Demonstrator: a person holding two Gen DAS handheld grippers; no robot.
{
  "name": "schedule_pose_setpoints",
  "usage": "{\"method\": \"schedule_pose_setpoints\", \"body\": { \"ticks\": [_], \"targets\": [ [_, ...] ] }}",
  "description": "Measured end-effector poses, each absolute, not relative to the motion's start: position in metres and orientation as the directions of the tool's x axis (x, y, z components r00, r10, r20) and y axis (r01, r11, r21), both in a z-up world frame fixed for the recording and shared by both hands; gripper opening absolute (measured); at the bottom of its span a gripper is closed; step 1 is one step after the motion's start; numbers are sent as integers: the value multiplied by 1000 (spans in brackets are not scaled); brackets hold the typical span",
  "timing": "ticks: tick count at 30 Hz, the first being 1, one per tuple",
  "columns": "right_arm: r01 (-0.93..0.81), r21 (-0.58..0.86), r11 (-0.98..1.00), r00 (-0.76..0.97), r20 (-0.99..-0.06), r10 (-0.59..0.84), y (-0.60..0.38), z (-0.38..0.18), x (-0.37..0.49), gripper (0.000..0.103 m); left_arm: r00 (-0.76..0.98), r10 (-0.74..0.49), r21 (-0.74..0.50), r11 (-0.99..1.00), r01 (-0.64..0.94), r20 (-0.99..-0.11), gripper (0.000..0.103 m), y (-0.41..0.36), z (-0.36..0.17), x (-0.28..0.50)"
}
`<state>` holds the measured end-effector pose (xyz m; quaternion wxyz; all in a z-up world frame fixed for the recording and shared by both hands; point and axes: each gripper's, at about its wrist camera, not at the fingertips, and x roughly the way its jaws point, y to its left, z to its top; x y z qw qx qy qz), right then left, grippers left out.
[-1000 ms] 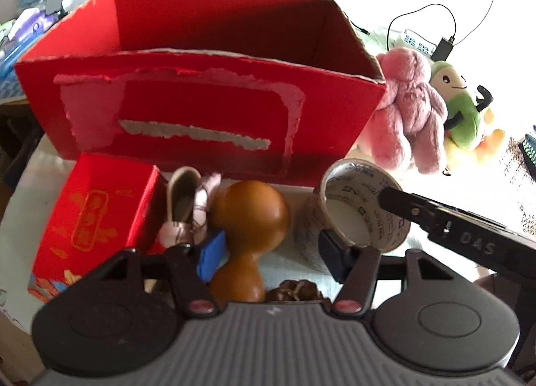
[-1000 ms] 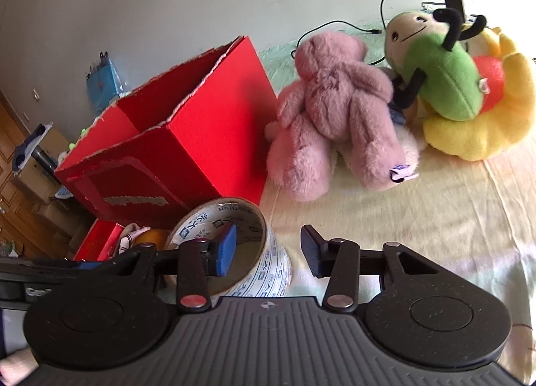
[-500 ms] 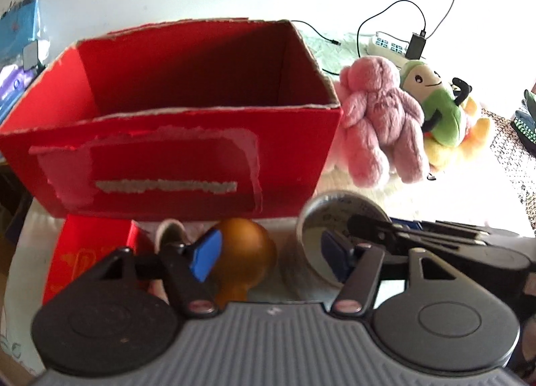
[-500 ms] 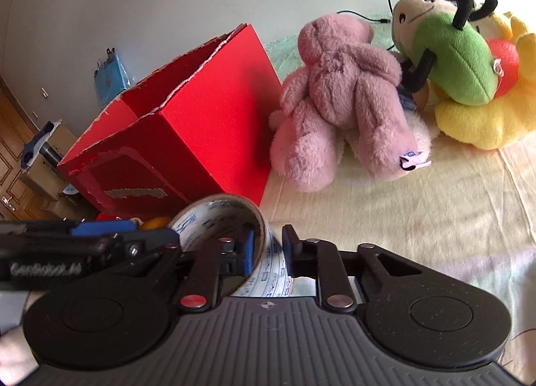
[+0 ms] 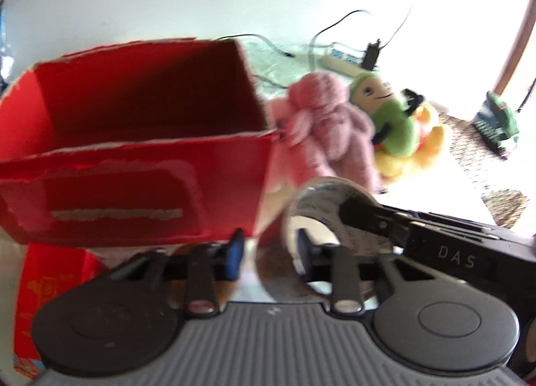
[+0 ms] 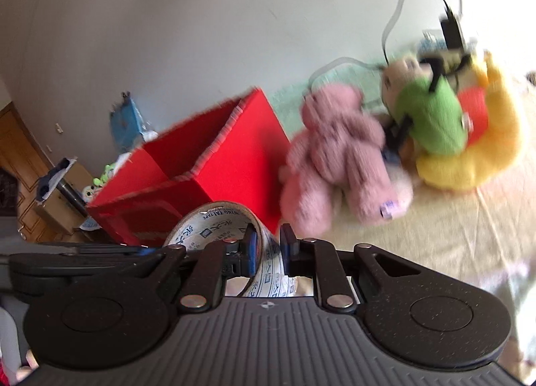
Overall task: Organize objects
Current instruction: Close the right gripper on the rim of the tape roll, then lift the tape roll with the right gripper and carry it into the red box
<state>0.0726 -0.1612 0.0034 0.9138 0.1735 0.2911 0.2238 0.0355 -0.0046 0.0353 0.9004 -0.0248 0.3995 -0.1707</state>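
Torn red cardboard box [image 5: 134, 165] is sitting open at left. L hand-held gripper [image 5: 269, 252] has just been closing, jaws drawn in; blur's hiding whether anything's btwn them. R hand-held gripper [image 6: 268, 247] is clamping the printed white tape roll [image 6: 214, 218] by its wall, near the box corner. Roll's looking light, stiff, slick, so that wall pinch is prob. best.

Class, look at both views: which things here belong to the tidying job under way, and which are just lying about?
In the job:
- tape, pinched by the right gripper
- big red box, open, probably where it goes

Lying about, for now:
- pink plush
- green plush
- charger
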Motion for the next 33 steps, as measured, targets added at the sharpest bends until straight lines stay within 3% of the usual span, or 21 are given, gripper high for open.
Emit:
{"method": "schedule_pose_setpoints", "body": {
  "ticks": [8, 14, 19, 26, 31, 33],
  "targets": [
    [-409, 359, 839, 756, -381, 532, -151, 65, 84, 17, 717, -333, -149, 939, 310, -612, 19, 10, 91, 32],
    [-489, 262, 832, 765, -329, 554, -110, 102, 122, 17, 816, -259, -89, 964, 249, -517, 17, 34, 131, 48],
    [-504, 311, 806, 691, -415, 592, -74, 96, 181, 16, 826, -158, -57, 987, 152, -541, 17, 59, 132, 92],
    [-508, 252, 824, 589, -596, 546, -8, 63, 232, 16, 726, -54, -4, 998, 70, -685, 17, 94, 92, 159],
    [-458, 298, 838, 451, -734, 508, 19, 32, 277, 16, 651, 8, 22, 1000, 14, -759, 18, 121, 54, 194],
    [-428, 317, 846, 421, -759, 497, 26, 27, 291, 16, 650, 26, 28, 1000, -7, -759, 28, 134, 51, 196]
  ]
}}
